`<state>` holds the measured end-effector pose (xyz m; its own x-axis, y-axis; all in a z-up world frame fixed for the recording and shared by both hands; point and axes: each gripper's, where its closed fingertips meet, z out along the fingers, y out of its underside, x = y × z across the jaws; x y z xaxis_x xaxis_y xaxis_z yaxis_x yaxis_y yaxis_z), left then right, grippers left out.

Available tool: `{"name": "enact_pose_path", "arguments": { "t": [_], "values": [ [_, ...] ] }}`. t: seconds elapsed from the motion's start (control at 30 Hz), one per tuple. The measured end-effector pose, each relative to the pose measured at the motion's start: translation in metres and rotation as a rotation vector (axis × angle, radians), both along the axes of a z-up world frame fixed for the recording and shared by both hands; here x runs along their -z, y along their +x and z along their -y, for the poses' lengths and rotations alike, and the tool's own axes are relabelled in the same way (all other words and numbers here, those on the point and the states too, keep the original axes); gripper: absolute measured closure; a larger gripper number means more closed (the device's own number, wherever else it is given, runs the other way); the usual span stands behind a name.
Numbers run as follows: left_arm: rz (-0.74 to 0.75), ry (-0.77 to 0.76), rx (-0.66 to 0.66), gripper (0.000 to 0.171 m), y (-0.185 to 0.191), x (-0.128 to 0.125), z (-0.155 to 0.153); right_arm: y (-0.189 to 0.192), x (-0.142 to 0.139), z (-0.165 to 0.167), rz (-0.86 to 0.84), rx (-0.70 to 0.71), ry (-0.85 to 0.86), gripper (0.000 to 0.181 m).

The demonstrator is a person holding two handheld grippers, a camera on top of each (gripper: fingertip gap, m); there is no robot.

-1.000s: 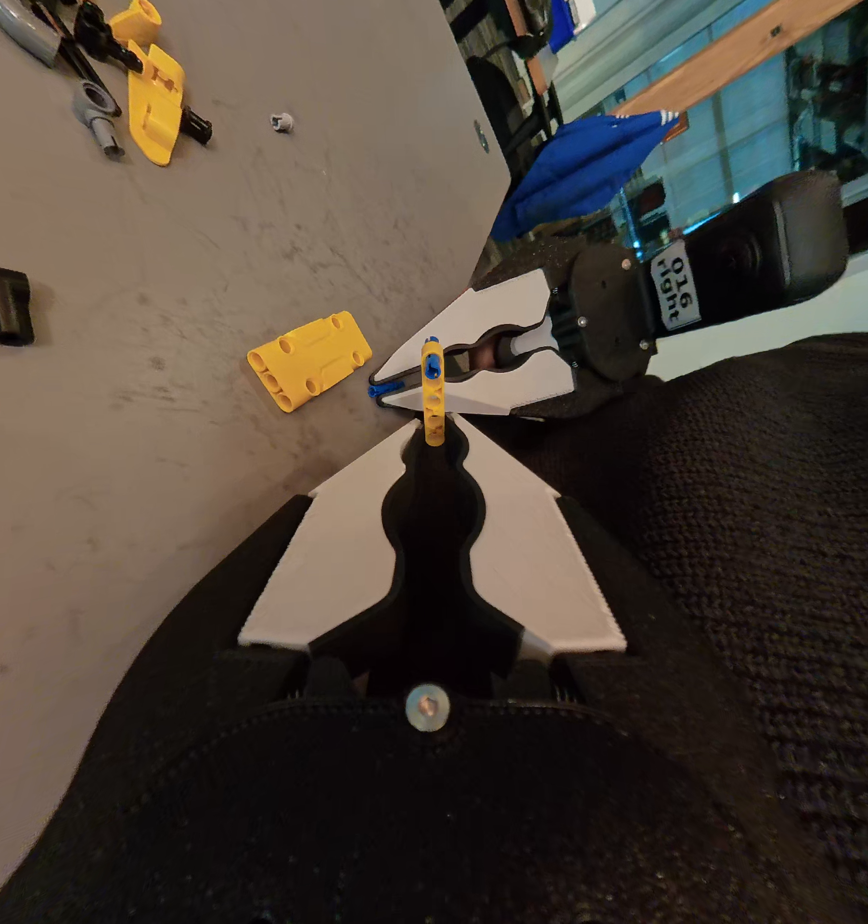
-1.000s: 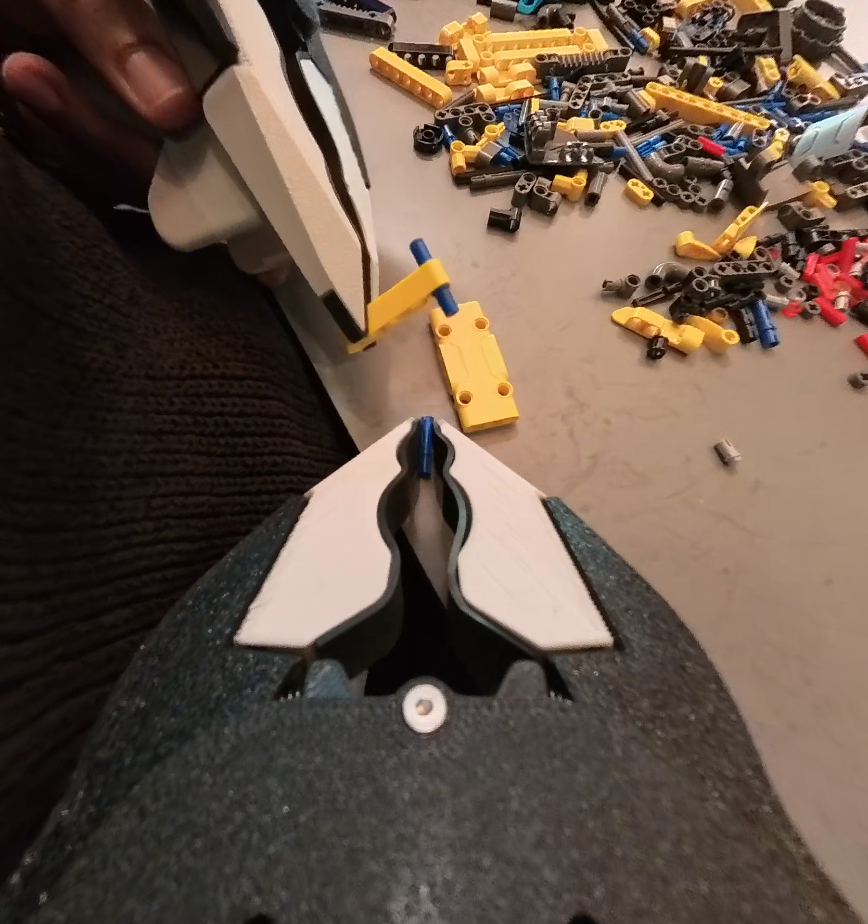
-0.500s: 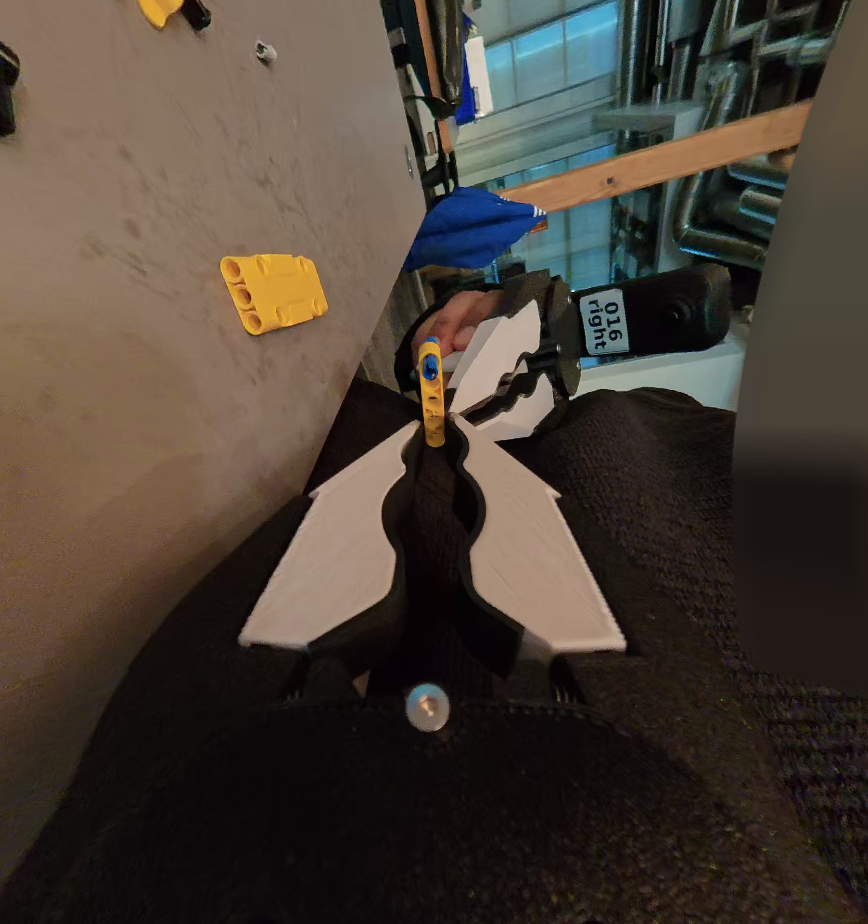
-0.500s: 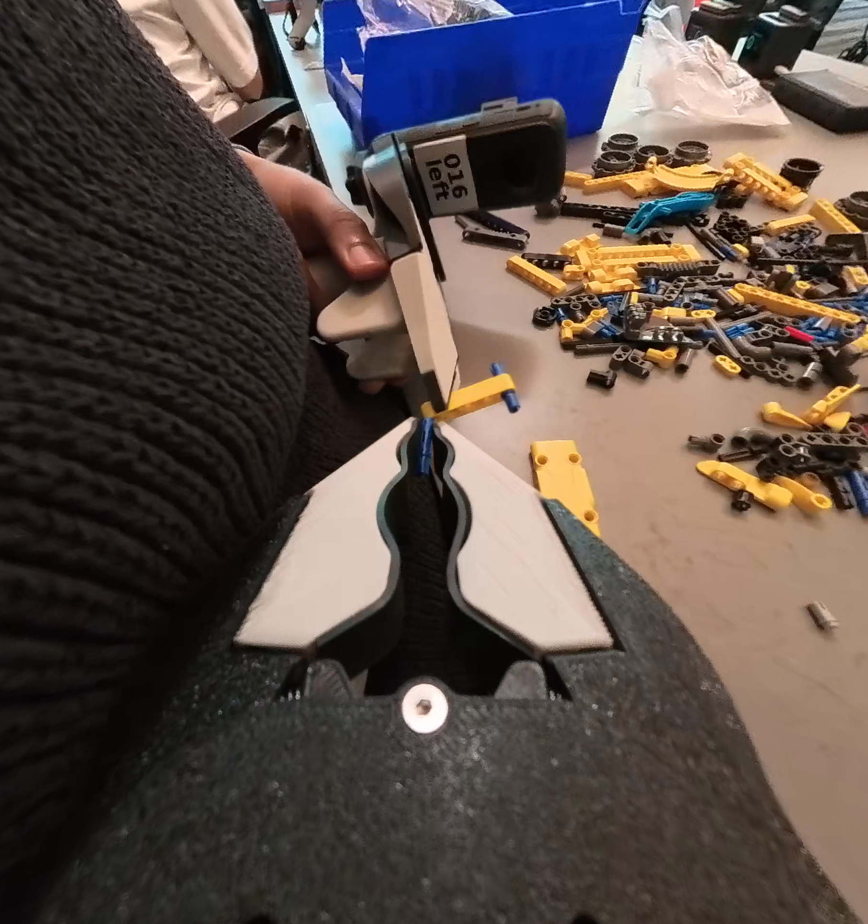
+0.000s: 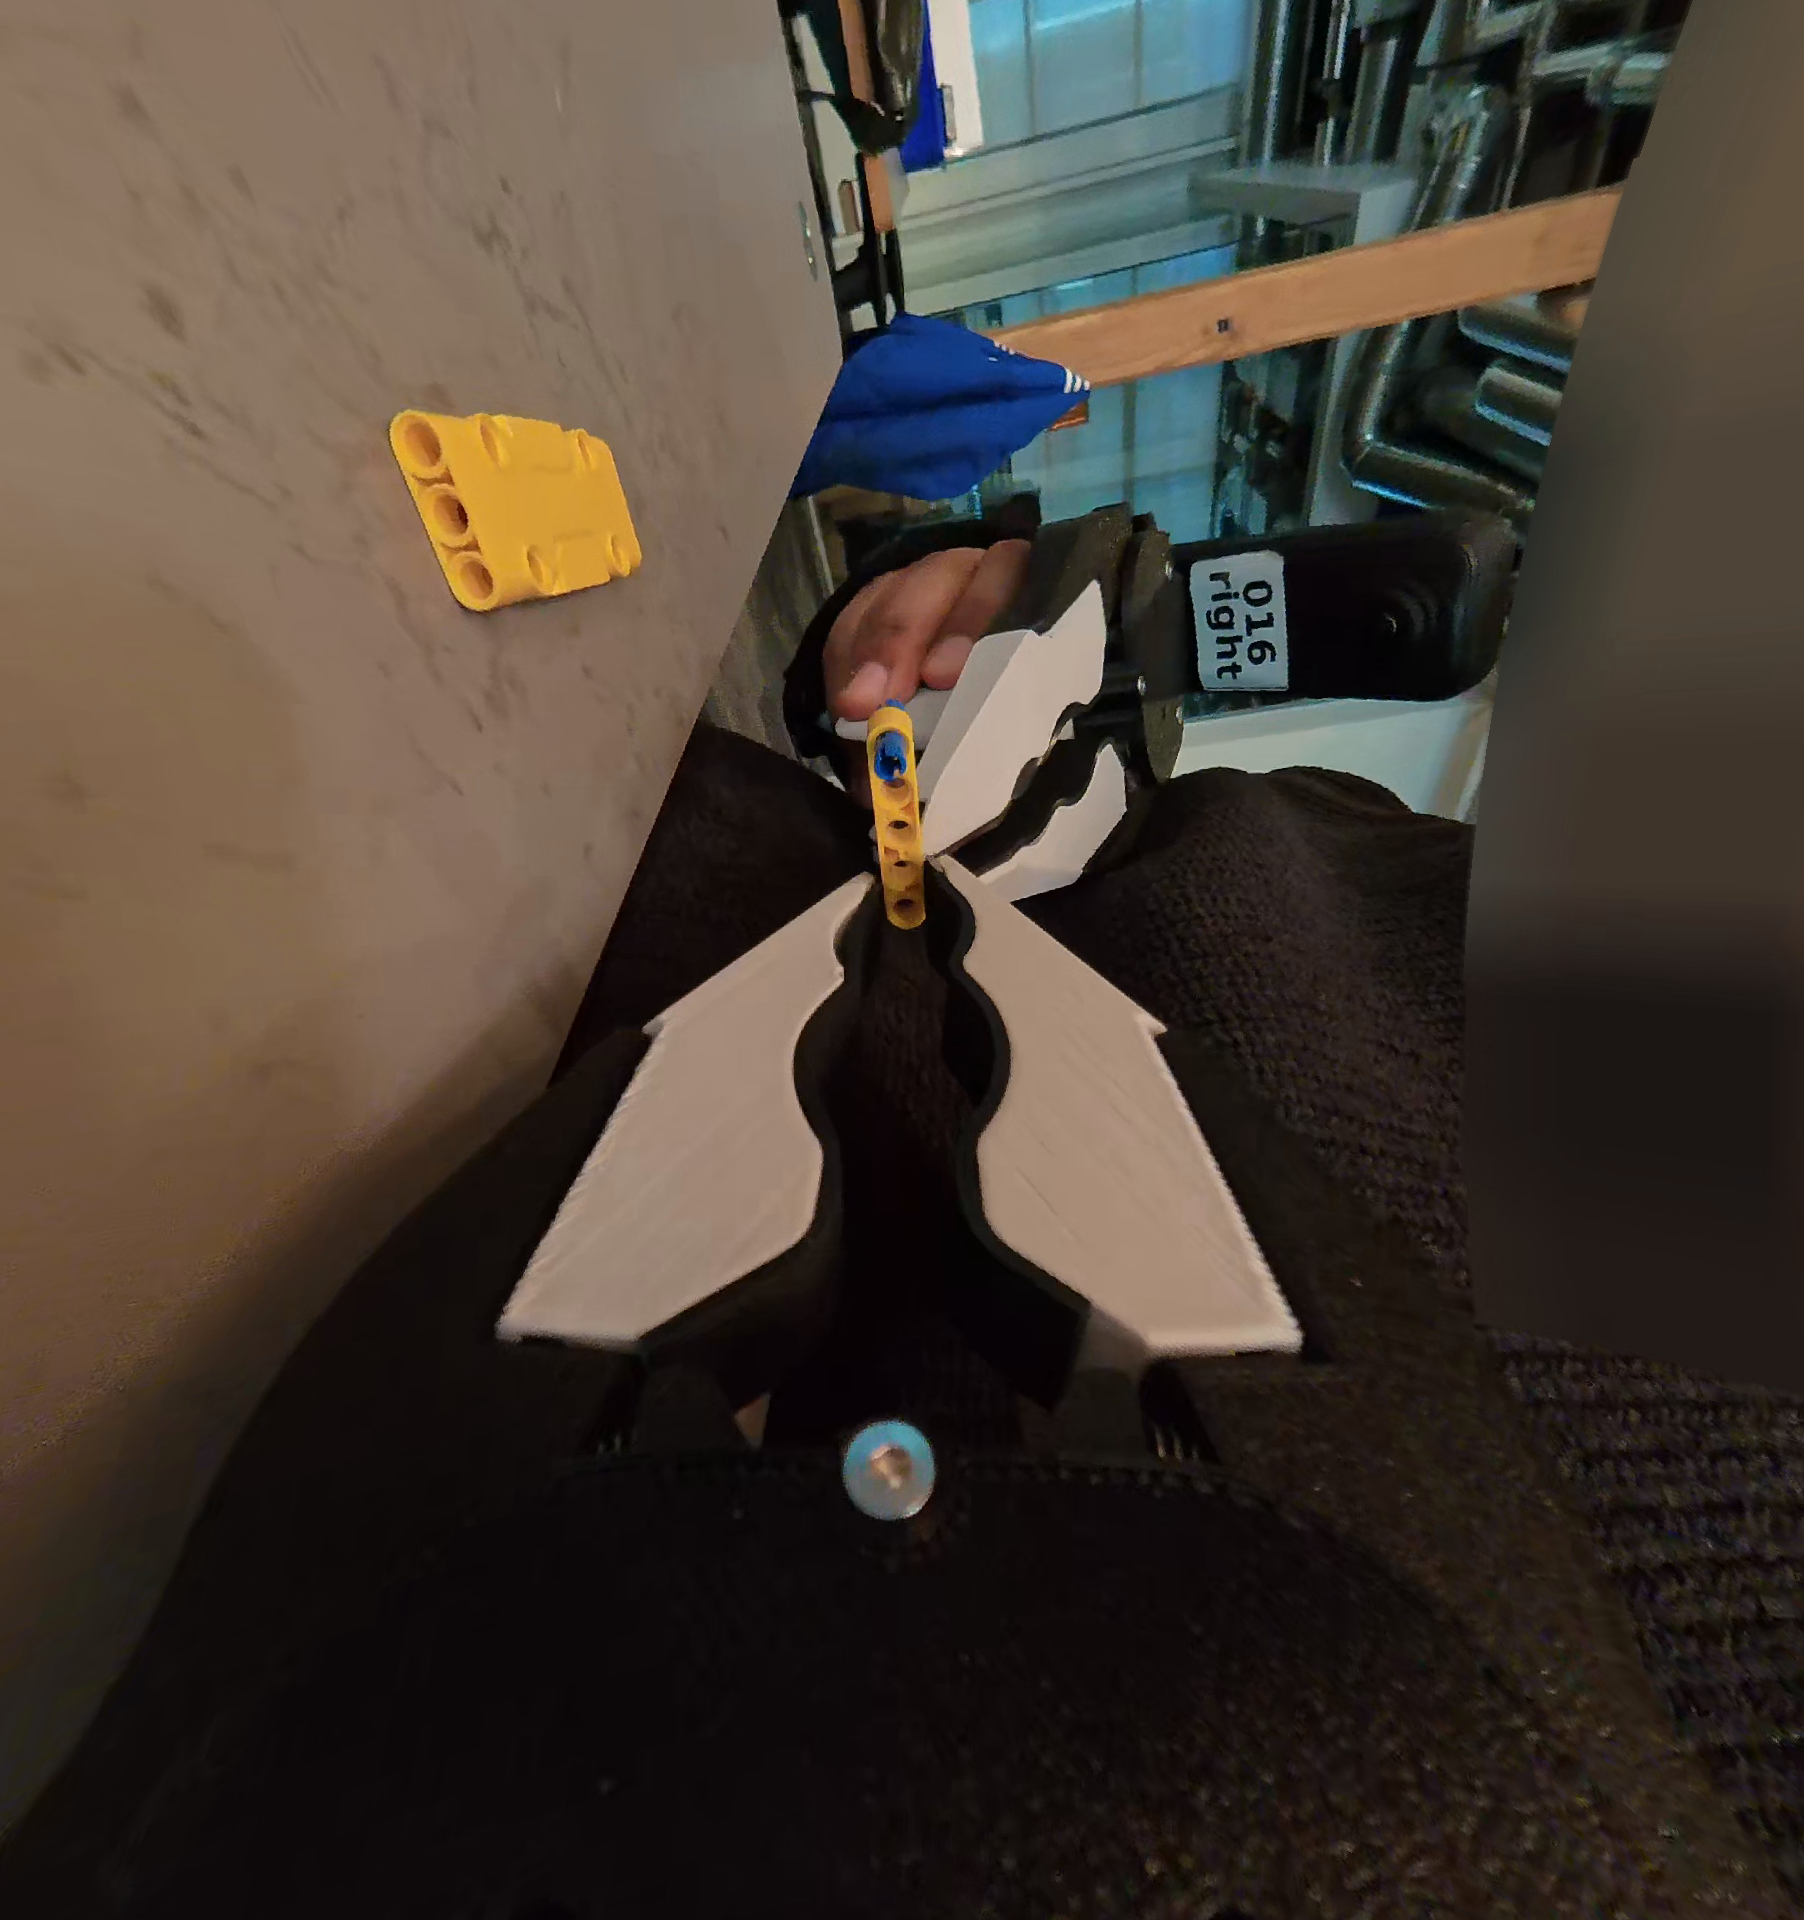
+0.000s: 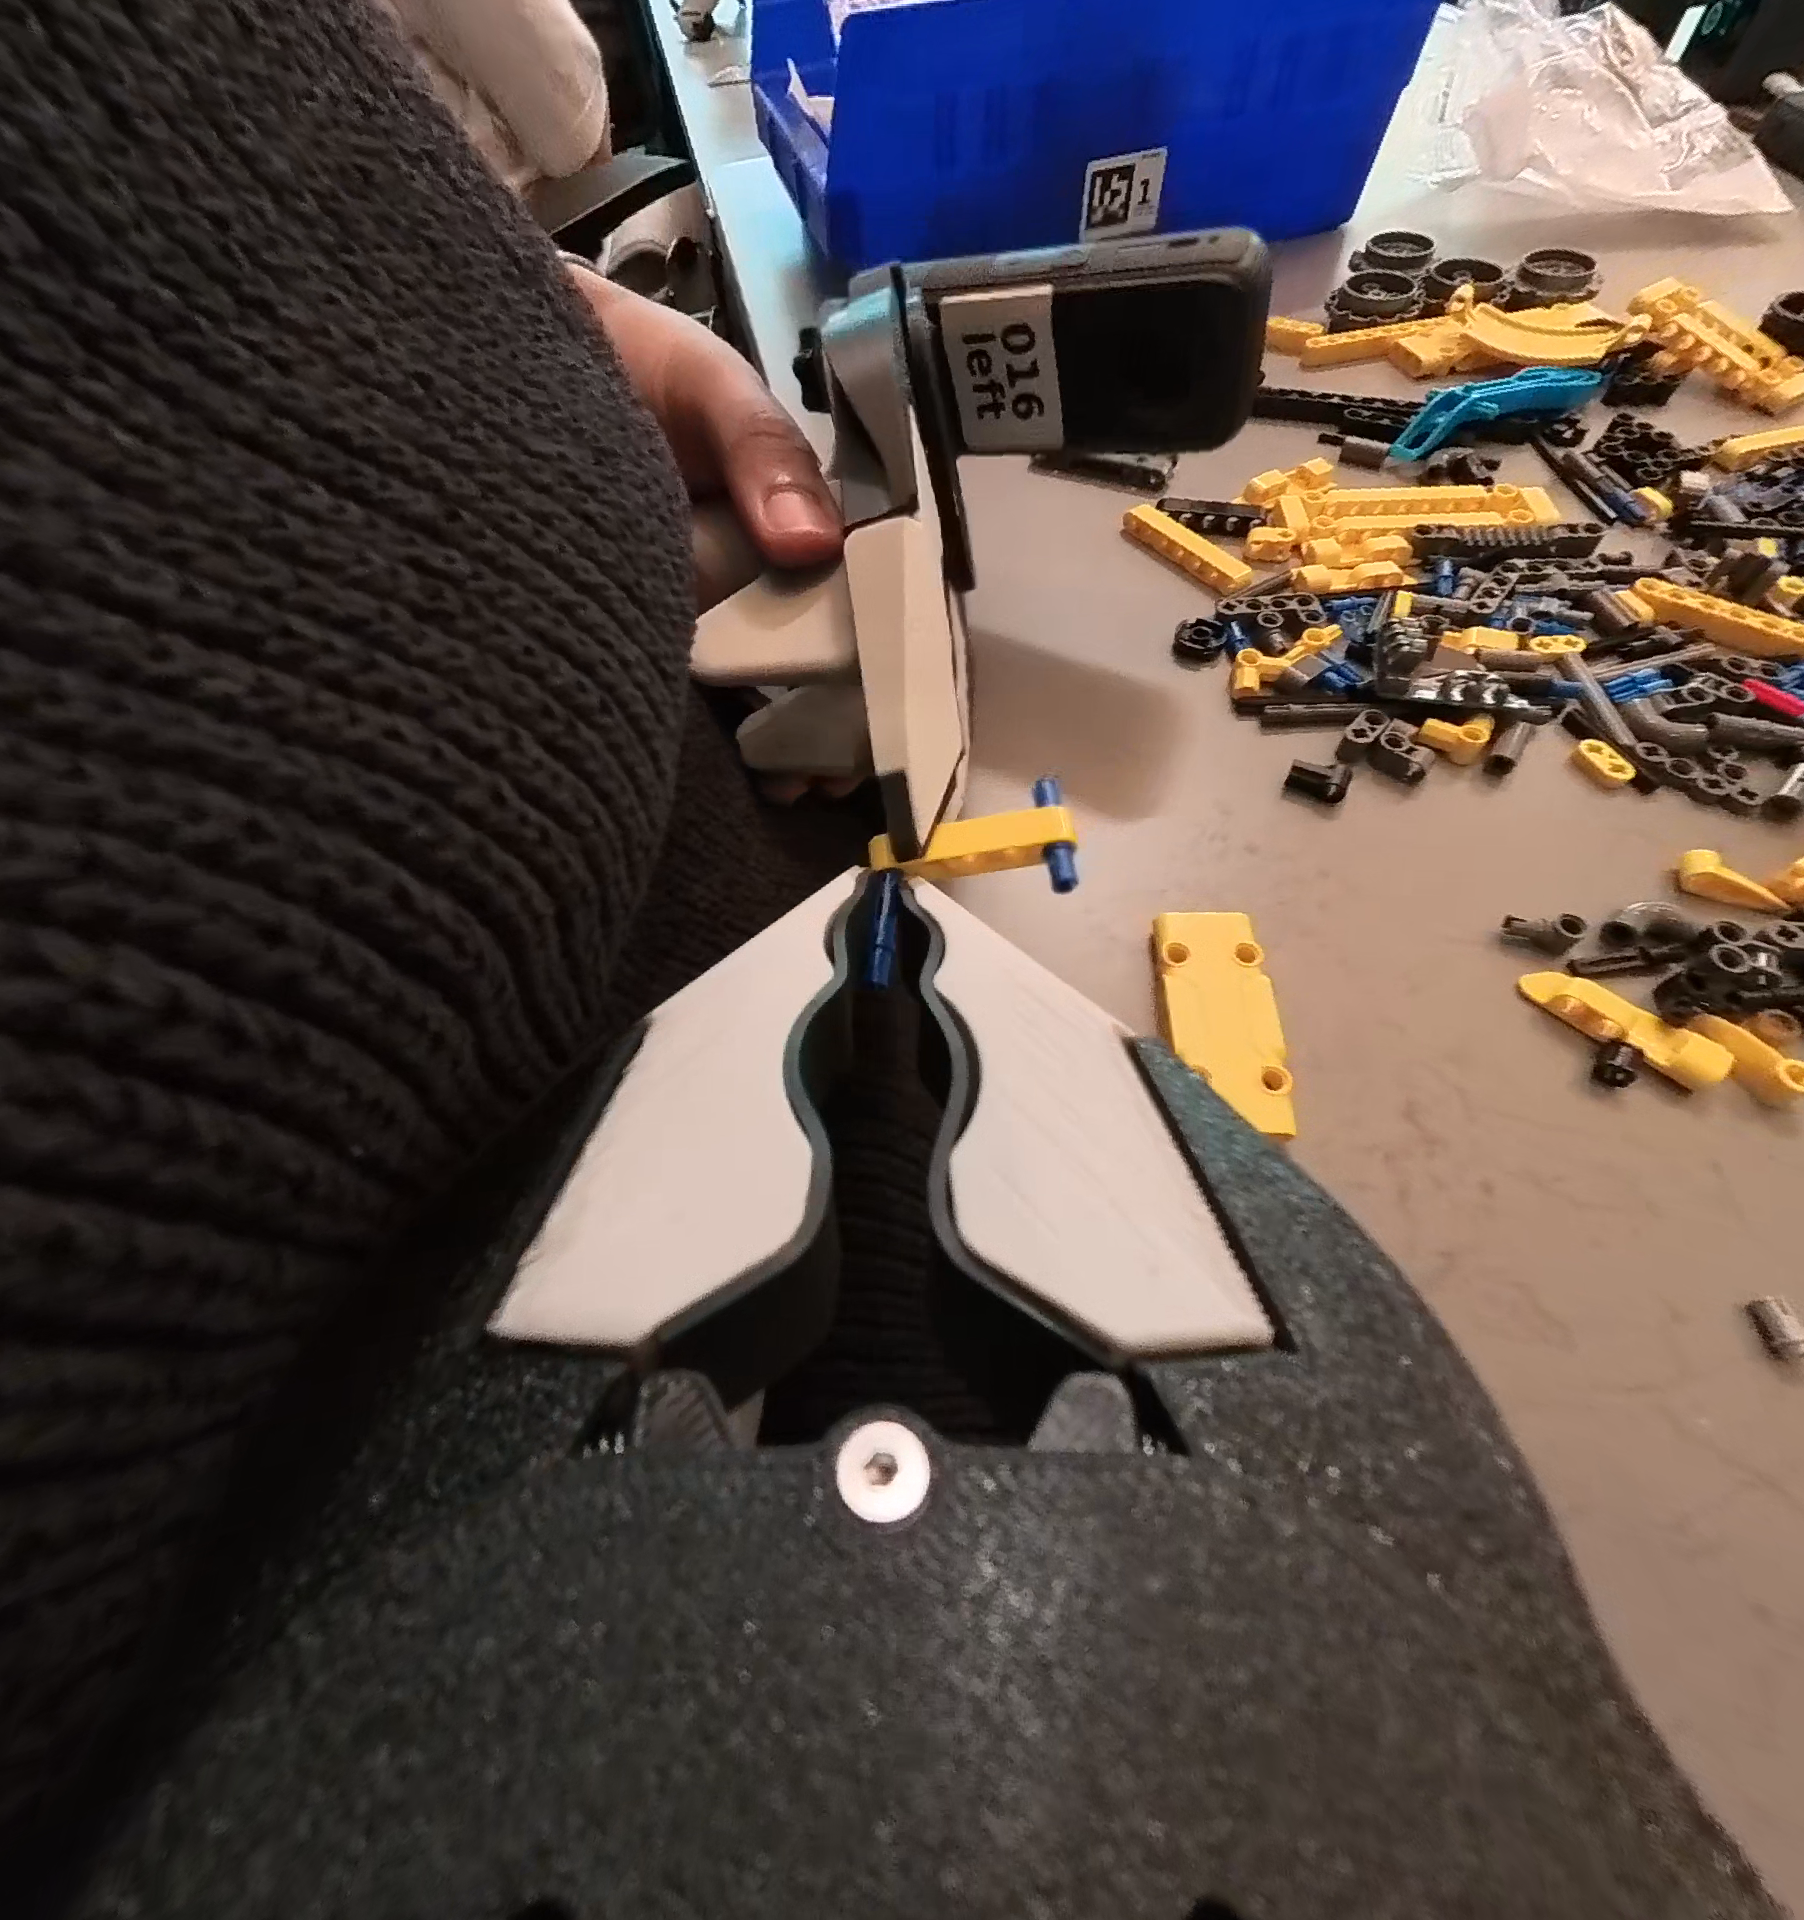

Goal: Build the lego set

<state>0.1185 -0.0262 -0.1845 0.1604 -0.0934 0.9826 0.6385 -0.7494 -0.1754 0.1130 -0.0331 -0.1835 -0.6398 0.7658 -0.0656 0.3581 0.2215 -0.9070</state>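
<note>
My left gripper (image 5: 903,896) is shut on the lower end of a yellow beam (image 5: 898,821) with a blue pin (image 5: 889,756) through its far hole. In the right wrist view the same beam (image 6: 991,836) sticks out sideways from the left gripper (image 6: 913,850), the blue pin (image 6: 1056,847) crossing its outer end. My right gripper (image 6: 885,896) is shut on a second blue pin (image 6: 883,935), its tip just below the gripped end of the beam. The right gripper (image 5: 942,847) also shows in the left wrist view, beside the beam. Both are held off the table's near edge.
A yellow panel piece (image 6: 1225,1003) lies flat on the grey table (image 6: 1397,1195) near the grippers; it also shows in the left wrist view (image 5: 513,509). A large heap of loose pieces (image 6: 1563,644) spreads at the right. A blue bin (image 6: 1085,114) stands at the back. A dark knitted sleeve (image 6: 285,727) fills the left.
Both grippers have drawn back from over the table toward the person's body and turned. The right gripper's pin tip has come up close to the gripped end of the yellow beam.
</note>
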Motion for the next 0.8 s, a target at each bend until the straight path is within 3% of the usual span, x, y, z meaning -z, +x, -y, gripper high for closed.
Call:
{"name": "enact_pose_path", "arguments": {
  "t": [0.4, 0.8],
  "values": [
    [0.061, -0.104, 0.034, 0.168, 0.011, 0.009, 0.013, 0.009, 0.007, 0.014, 0.102, -0.118, -0.005, 0.180],
    [0.069, -0.084, 0.001, 0.167, 0.009, 0.009, 0.012, 0.007, 0.009, 0.012, 0.235, -0.041, -0.331, 0.180]
  ]
}}
